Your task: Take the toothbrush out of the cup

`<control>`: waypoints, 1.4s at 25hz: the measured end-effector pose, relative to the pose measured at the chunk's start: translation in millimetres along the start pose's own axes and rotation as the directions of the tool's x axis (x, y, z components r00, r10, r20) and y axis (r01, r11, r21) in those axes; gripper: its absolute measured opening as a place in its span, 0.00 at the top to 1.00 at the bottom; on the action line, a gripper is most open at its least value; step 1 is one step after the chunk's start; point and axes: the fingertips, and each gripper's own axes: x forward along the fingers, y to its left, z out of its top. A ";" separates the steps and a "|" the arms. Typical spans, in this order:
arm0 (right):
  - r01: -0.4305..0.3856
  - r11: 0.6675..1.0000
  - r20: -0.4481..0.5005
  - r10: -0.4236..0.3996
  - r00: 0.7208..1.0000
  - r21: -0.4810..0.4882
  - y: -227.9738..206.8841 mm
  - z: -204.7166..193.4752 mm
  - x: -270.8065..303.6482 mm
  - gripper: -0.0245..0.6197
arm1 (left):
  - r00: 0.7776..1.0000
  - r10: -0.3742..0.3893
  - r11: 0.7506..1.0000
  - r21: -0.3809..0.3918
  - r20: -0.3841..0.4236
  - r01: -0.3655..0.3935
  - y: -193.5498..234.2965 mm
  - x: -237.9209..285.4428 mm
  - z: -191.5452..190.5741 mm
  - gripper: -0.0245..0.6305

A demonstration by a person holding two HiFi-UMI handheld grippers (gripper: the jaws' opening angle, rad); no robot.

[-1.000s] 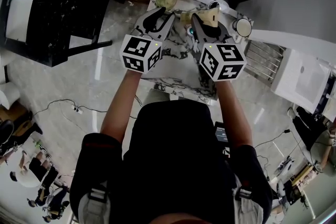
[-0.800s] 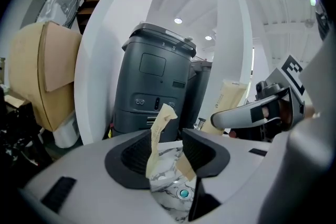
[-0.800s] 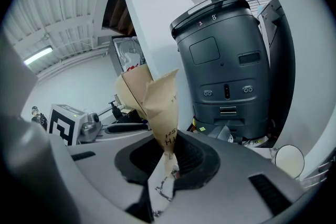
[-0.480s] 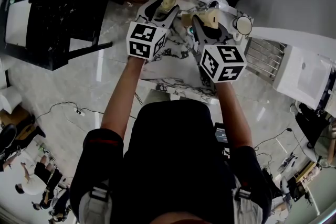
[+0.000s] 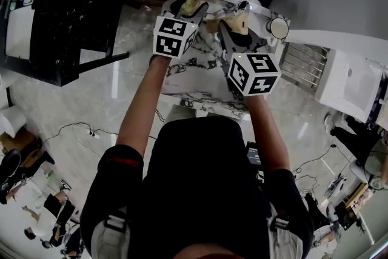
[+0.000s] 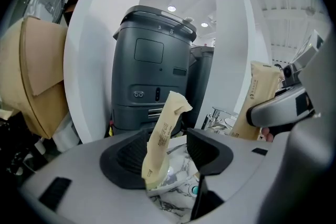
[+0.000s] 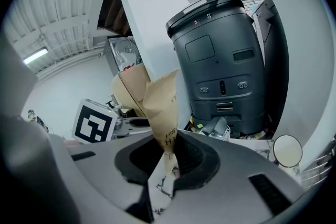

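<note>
Left gripper point(image 6: 172, 147): its jaws have just opened wide, and the paper-wrapped toothbrush point(image 6: 164, 131) stands ungripped between them, upright over the marble counter point(image 5: 197, 79). Its foot is too indistinct to say whether it still sits in the cup. Right gripper point(image 7: 167, 157): jaws clamped on a second tan packet point(image 7: 160, 105). The step in hand appears to be the approach to a grasp; next, the left jaws should close on the wrapper and lift straight up.

Support surface: white marble-topped table point(image 5: 197, 73) with grey veining.
Standing directly on it, a clear cup point(image 6: 164, 176) sits towards the far left. A small teal-centred disc point(image 6: 195, 190) lies on the marble just beside the cup. A round mirror point(image 5: 279, 28) is at the far right corner, well apart from both.
</note>
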 end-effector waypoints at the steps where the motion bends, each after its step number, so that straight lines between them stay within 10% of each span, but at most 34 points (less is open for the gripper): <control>1: 0.000 1.000 -0.003 0.000 1.000 0.000 0.2 -1.1 -0.7 0.84 | 1.000 -0.001 1.000 -0.001 -0.003 0.001 -0.4 2.2 -0.1 0.62; 15: 0.003 1.000 -0.009 -0.003 1.000 0.011 -0.5 -6.1 -2.5 0.84 | 0.998 0.021 0.999 0.041 -0.058 -0.019 2.3 24.0 -4.7 0.62; 21: 0.006 1.000 -0.010 -0.006 1.000 0.013 -3.3 -4.4 -4.0 0.84 | 0.996 0.064 0.997 0.052 -0.061 -0.061 7.8 22.1 -3.7 0.82; 35: 0.016 1.000 -0.007 -0.016 1.000 0.000 -4.7 -3.2 -5.1 0.84 | 0.997 0.074 0.995 0.061 -0.007 -0.073 8.3 6.4 10.3 0.88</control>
